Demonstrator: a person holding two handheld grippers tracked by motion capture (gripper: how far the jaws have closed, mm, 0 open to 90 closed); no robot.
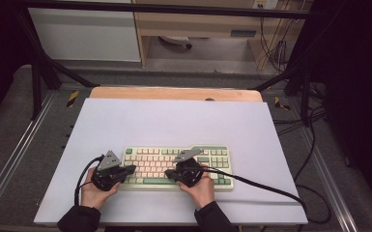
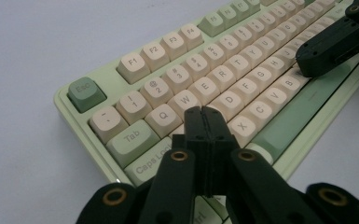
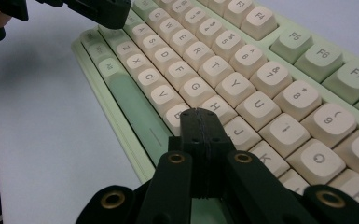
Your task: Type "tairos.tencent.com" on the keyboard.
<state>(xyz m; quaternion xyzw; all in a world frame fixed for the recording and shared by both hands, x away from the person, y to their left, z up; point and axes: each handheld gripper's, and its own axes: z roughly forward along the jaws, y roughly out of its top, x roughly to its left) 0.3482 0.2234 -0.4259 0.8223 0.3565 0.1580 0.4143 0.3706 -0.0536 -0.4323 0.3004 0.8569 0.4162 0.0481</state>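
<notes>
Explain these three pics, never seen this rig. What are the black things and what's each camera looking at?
No robot here: a person holds a hand tool with a two-jaw claw in each hand. The wide picture comes from a fixed camera above the table, with the left claw and the right claw coming in from the bottom. The other two pictures come from cameras riding on the tools, each looking along its own jaws. On the white table lies a green and cream keyboard.

Both claws are shut and hold nothing. The left claw points at the keys near Q, W and Caps Lock. The right claw points near H and J. Whether either tip touches a key, I cannot tell.
</notes>
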